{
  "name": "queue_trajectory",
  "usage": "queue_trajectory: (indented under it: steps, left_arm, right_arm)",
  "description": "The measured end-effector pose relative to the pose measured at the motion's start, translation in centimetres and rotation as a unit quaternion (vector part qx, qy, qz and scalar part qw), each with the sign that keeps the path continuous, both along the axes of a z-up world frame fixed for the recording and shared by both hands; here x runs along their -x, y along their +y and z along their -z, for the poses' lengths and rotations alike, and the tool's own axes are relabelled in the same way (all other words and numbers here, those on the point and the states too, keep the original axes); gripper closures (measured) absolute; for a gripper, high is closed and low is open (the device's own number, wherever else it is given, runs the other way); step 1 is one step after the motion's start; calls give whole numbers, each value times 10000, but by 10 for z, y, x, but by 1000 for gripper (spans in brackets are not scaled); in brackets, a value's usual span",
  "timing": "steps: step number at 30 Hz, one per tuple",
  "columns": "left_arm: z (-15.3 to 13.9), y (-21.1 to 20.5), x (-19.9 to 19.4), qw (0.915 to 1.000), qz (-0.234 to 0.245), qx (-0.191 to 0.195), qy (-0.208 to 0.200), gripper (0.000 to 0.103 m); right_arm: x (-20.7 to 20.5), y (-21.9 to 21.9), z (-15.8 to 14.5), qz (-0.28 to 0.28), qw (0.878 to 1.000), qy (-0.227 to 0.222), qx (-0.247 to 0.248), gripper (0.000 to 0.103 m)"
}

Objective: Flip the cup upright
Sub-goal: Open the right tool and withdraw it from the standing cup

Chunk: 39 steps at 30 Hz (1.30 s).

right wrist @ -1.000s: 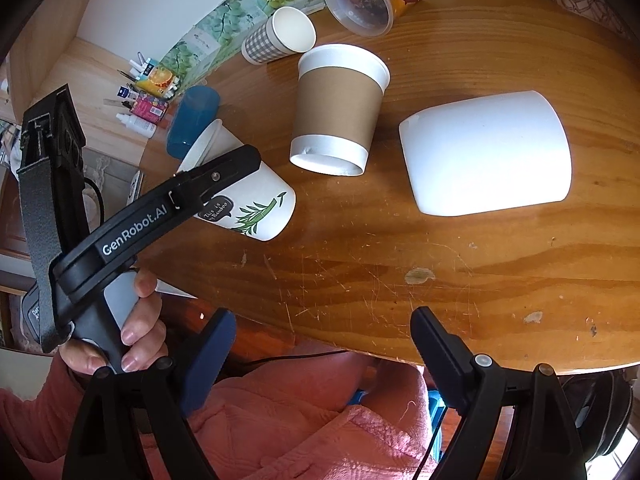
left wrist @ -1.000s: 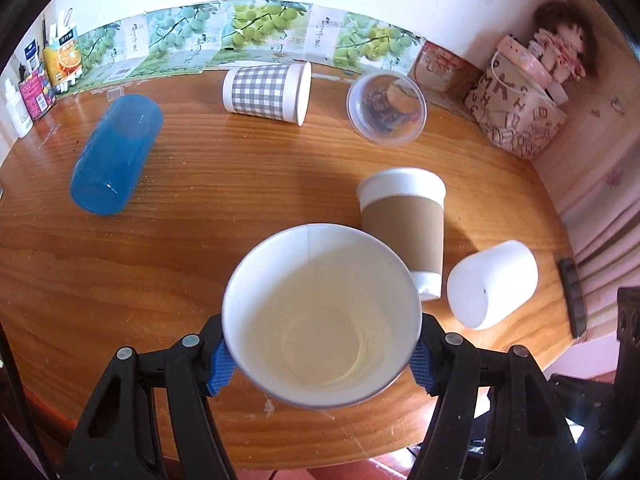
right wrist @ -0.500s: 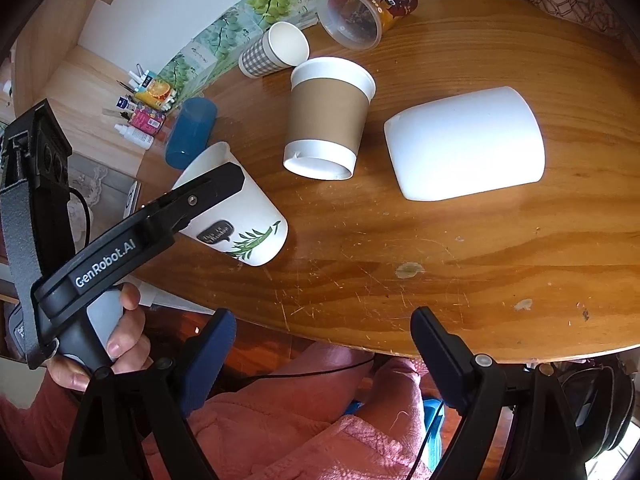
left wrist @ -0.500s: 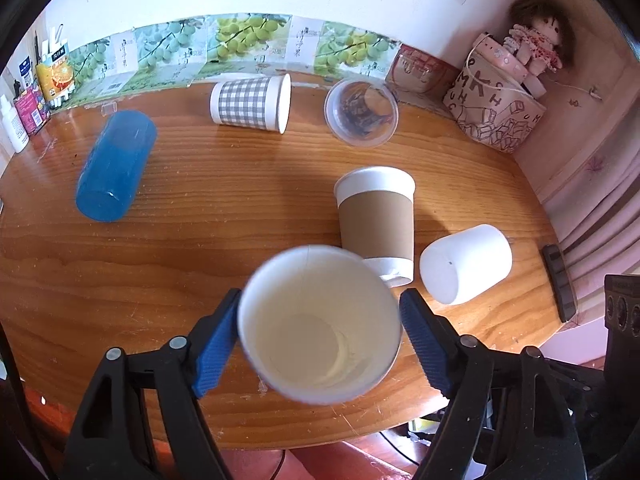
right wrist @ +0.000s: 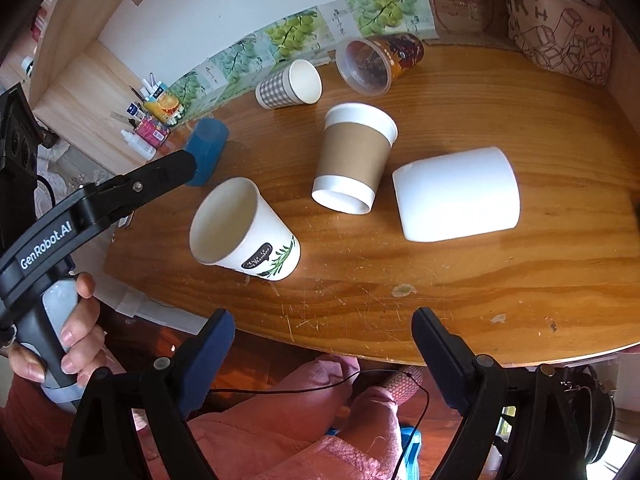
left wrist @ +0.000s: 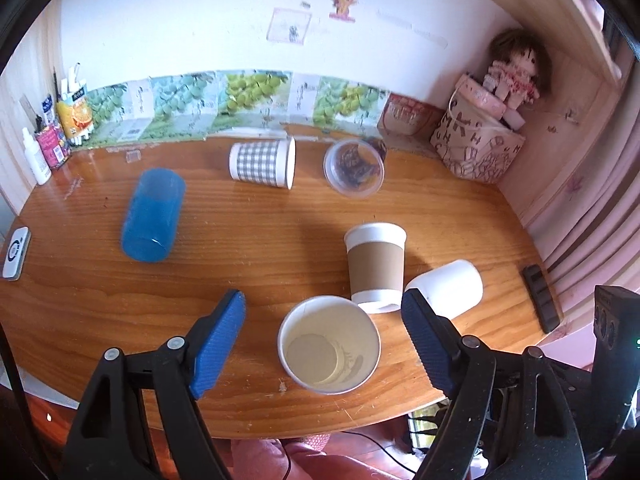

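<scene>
My left gripper [left wrist: 322, 322] hangs spread wide above the leaf-print paper cup [left wrist: 329, 345], which stands mouth-up near the table's [left wrist: 248, 236] front edge, apparently set down. My right gripper [right wrist: 322, 344] is spread too, empty, since 1 gripper suffices.

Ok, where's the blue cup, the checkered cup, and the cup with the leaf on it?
blue cup [left wrist: 153, 215]: left wrist view, middle of its side.
checkered cup [left wrist: 258, 163]: left wrist view, its gingham wall.
leaf-print paper cup [right wrist: 267, 250]: right wrist view, outer wall by the print.
</scene>
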<state>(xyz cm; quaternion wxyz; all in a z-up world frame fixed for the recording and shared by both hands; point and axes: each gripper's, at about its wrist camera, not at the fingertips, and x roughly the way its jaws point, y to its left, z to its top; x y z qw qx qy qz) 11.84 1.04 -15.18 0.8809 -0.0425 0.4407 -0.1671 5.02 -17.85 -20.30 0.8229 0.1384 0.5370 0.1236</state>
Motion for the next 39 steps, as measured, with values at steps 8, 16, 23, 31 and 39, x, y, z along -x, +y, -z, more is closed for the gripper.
queue_trajectory:
  steps: [8, 16, 23, 31, 39]
  left_arm:
    - [-49, 29, 21, 9976, -514, 61, -466, 15]
    - [-95, 48, 45, 9877, -1056, 113, -1147, 2]
    - [-125, 49, 70, 9750, -1277, 135, -1811, 2]
    - [-144, 35, 95, 9595, -1297, 145, -2496, 1]
    - [-158, 22, 114, 9408, -1286, -53, -3135, 1]
  right_arm:
    - [17, 4, -59, 217, 9961, -820, 247, 1]
    - [35, 12, -122, 364, 9822, -1762, 537, 1]
    - [58, 15, -155, 522, 9653, -2449, 748, 1]
    - [82, 13, -178, 802, 9405, -3167, 937, 1]
    - [98, -3, -190, 1304, 9170, -3687, 784, 0]
